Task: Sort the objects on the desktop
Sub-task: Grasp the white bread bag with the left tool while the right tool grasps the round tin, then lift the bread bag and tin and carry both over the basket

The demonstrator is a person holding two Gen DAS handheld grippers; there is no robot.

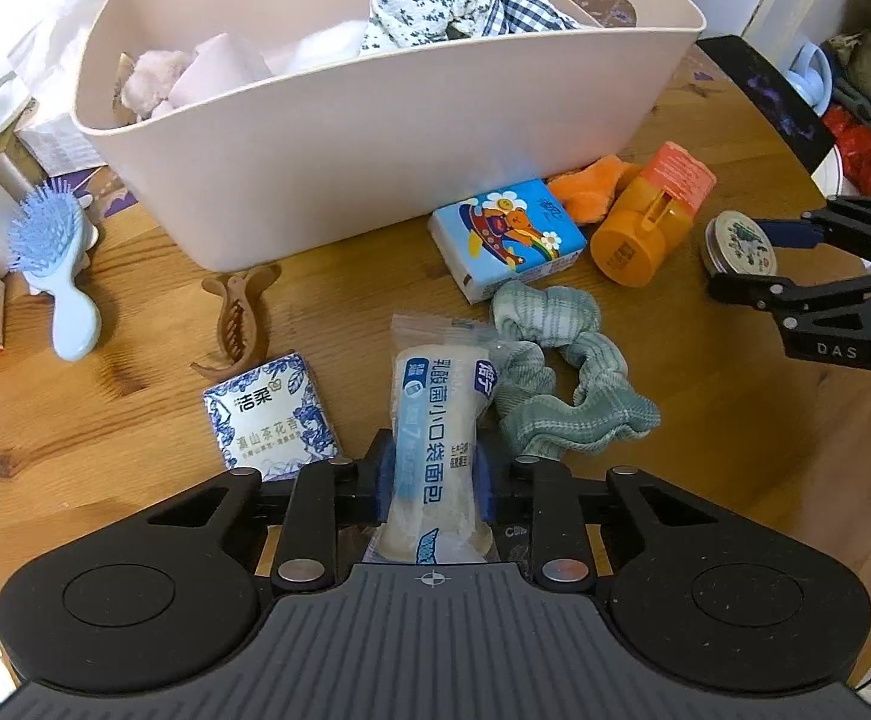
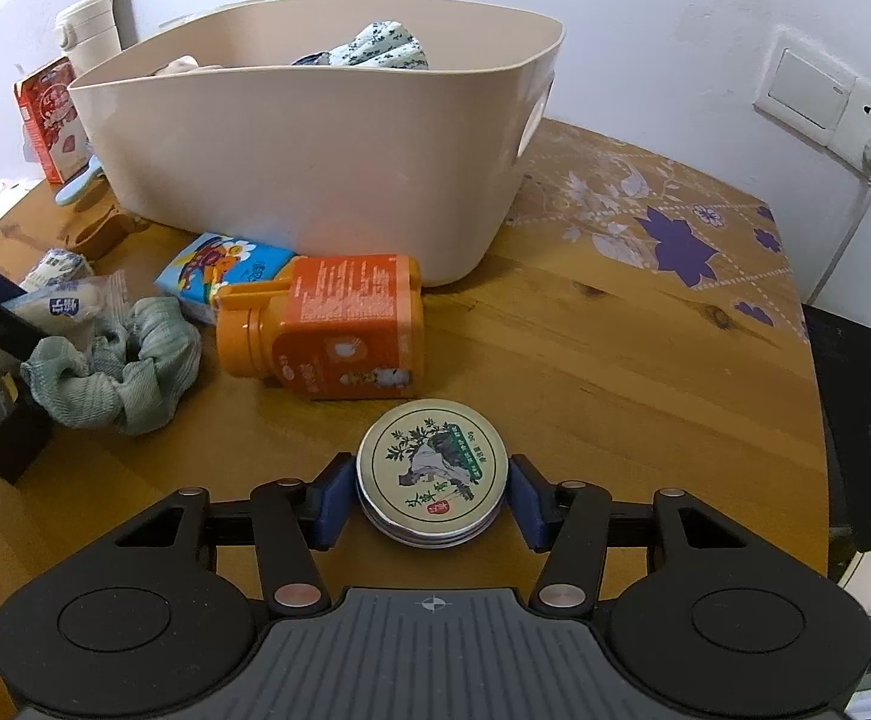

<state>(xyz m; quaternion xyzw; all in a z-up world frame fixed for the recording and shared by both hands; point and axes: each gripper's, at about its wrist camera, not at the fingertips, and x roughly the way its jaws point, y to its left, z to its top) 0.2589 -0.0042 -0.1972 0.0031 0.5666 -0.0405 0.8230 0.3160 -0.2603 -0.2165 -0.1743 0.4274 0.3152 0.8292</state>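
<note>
My left gripper (image 1: 432, 474) is shut on a wrapped bread packet (image 1: 435, 420), squeezing its middle, low over the wooden table (image 1: 105, 276). My right gripper (image 2: 429, 495) is shut on a round metal tin (image 2: 431, 468) with a green plant label; the tin also shows in the left wrist view (image 1: 738, 243), at the table's right side. A beige tub (image 1: 339, 138) holding cloths stands at the back. An orange bottle (image 2: 339, 330) lies on its side in front of it, next to a blue tissue pack (image 1: 510, 237) and a green scrunchie (image 1: 561, 372).
A white-and-blue tissue pack (image 1: 270, 414), a brown hair claw (image 1: 237, 312) and a blue hairbrush (image 1: 57, 264) lie to the left. An orange fuzzy item (image 1: 591, 189) sits by the tub. A red carton (image 2: 51, 117) and a white cup (image 2: 90, 30) stand behind the tub.
</note>
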